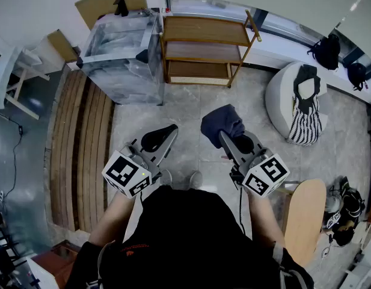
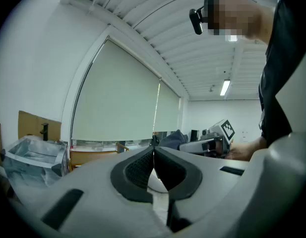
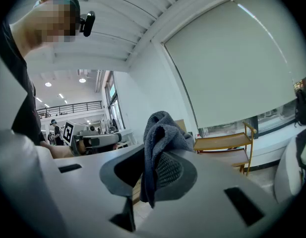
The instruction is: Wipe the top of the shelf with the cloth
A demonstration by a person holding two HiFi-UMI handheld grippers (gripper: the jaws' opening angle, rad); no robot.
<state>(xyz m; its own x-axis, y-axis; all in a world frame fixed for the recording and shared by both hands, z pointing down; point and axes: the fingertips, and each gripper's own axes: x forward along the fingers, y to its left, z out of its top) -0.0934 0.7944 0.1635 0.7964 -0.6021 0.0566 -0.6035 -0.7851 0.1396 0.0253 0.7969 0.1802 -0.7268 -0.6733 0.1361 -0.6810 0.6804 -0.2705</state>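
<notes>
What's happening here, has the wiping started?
A person stands holding a gripper in each hand. The right gripper is shut on the dark cloth, which bunches up past its jaws. The left gripper is shut with nothing in it. The wooden shelf stands ahead by the wall, apart from both grippers, so its top is not yet being wiped.

Grey tiled floor (image 1: pixel 191 110); standing on it, ahead of the right gripper (image 1: pixel 226 138), wooden shelf (image 1: pixel 203 30); farther left, plastic-wrapped box (image 1: pixel 122 59).
</notes>
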